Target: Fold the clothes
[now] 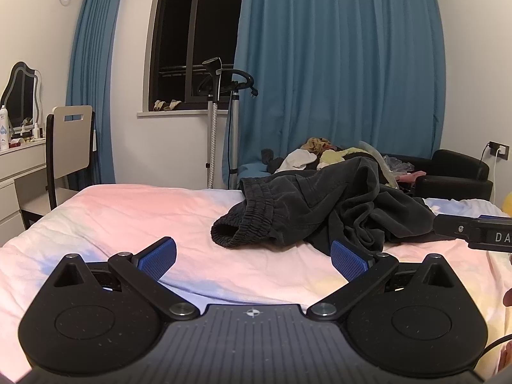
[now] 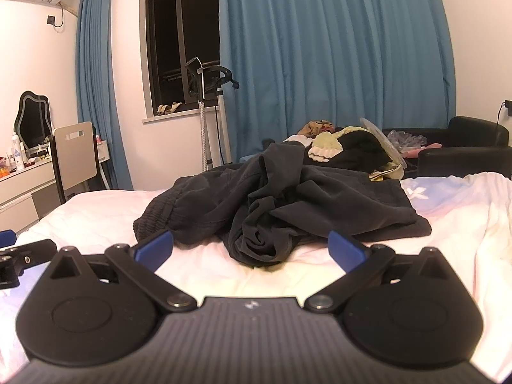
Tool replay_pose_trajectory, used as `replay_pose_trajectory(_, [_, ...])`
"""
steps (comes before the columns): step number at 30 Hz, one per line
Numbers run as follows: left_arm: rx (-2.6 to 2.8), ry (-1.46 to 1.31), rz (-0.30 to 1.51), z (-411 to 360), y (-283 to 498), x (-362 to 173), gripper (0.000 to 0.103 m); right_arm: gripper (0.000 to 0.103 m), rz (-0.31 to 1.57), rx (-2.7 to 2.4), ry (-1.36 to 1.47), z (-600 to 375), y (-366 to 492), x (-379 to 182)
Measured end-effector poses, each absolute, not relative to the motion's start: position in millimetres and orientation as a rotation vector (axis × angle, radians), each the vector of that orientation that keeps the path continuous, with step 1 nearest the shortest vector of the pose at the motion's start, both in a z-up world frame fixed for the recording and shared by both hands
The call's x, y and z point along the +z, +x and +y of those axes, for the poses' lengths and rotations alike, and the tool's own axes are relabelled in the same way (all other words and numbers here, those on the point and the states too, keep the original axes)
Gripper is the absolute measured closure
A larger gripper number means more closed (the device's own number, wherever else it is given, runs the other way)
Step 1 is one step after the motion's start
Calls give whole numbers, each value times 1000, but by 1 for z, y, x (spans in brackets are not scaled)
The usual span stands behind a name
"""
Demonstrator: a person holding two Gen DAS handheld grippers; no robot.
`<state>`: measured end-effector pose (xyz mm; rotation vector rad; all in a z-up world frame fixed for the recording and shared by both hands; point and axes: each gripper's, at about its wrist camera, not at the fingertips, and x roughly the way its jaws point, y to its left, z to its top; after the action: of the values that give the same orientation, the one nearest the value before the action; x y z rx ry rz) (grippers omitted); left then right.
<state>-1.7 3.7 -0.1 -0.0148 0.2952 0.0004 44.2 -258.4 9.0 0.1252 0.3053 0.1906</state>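
Observation:
A crumpled dark grey pair of trousers (image 1: 320,211) with an elastic waistband lies on the bed (image 1: 128,217). It also shows in the right wrist view (image 2: 281,204), just ahead of the fingers. My left gripper (image 1: 252,257) is open and empty, low over the sheet, short of the waistband. My right gripper (image 2: 249,248) is open and empty, close to the nearest bunched fold. The right gripper's body shows at the right edge of the left wrist view (image 1: 473,232); part of the left gripper shows at the left edge of the right wrist view (image 2: 19,256).
A pile of other clothes (image 1: 323,153) lies at the bed's far side. A black armchair (image 1: 454,176) stands at the right. A garment steamer (image 1: 217,96) stands by the window. A chair (image 1: 68,147) and a white dresser (image 1: 19,172) stand at the left.

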Motion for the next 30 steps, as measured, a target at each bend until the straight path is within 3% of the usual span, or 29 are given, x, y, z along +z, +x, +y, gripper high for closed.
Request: replay_pose_trajectory(30, [4,-40,273,-15,-6,-2,0,0,297,163,96,-258,44,9])
